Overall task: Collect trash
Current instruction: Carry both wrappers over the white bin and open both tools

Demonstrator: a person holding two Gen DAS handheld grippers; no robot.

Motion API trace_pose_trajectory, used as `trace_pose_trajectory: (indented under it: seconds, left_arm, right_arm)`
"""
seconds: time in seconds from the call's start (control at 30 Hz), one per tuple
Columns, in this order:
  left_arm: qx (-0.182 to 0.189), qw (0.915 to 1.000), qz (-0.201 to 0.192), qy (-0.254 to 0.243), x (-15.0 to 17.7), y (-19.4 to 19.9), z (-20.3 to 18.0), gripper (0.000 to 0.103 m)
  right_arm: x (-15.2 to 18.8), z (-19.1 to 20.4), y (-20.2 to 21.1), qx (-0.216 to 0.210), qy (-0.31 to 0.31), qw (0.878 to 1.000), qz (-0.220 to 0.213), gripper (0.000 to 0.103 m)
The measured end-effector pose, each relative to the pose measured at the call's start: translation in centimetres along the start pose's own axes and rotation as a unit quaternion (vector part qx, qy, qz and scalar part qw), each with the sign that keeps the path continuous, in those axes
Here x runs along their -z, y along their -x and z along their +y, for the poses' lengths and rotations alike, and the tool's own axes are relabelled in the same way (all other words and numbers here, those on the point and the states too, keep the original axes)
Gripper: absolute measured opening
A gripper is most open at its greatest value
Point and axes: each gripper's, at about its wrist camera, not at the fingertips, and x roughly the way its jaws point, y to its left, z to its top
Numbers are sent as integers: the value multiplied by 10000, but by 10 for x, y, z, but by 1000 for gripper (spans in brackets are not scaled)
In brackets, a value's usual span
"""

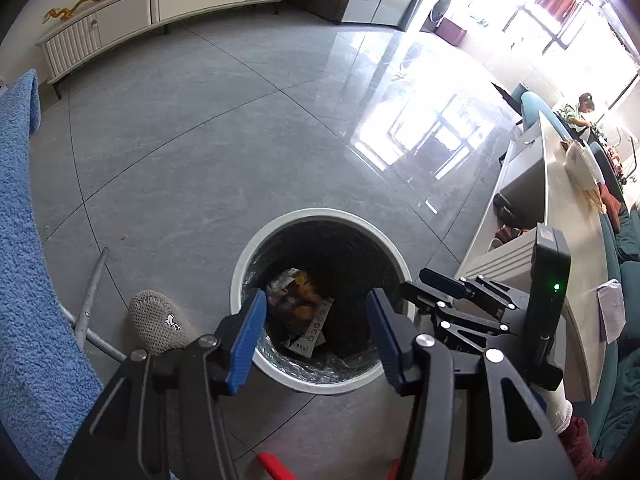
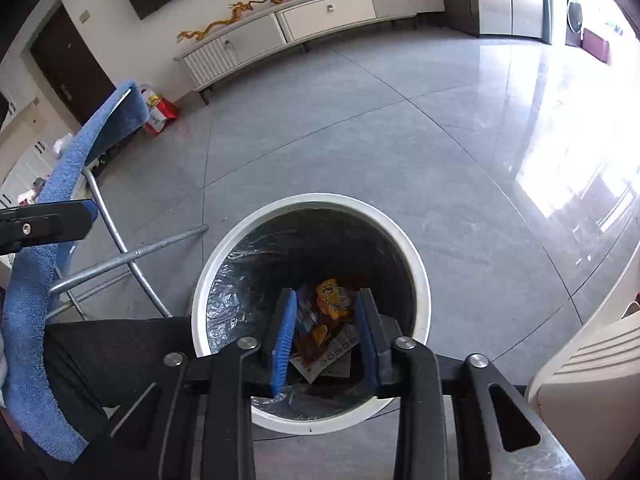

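Left wrist view: left gripper (image 1: 316, 338) at lower centre, blue-padded fingers (image 1: 248, 340) spread wide, holding nothing, above round white trash bin with black liner (image 1: 256, 248). Crumpled colourful snack wrappers (image 1: 298, 308) lie at bin bottom. Grey knitted slipper (image 1: 158, 320) just left of bin on grey tiled floor (image 1: 192, 128).

Right wrist view: right gripper (image 2: 325, 338) at lower centre, fingers (image 2: 285, 340) parted, empty, over same bin (image 2: 420, 280); wrappers (image 2: 330, 320) visible between them, deep inside. Blue towel (image 2: 28, 304) along left edge.

— How does the black left gripper with blue-padded fingers (image 1: 316, 328) stand?
— Angled downward, jaws spread wide, nothing between them.
— And the matching black right gripper with blue pads (image 2: 326, 336)?
— Also pointing down, jaws parted, empty.
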Motion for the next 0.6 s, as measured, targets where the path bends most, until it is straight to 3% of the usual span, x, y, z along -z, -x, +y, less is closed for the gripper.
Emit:
trace_pose_trajectory:
  seconds: [0.37, 0.6]
  left_arm:
    - [-488, 9972, -555, 93, 12, 49, 4, 51]
    - [-1128, 9890, -921, 264, 22, 84, 14, 55]
  right_arm:
    - [-17, 16, 28, 62, 246, 9987, -449, 40]
    - [-26, 40, 48, -48, 556, 9959, -712, 43]
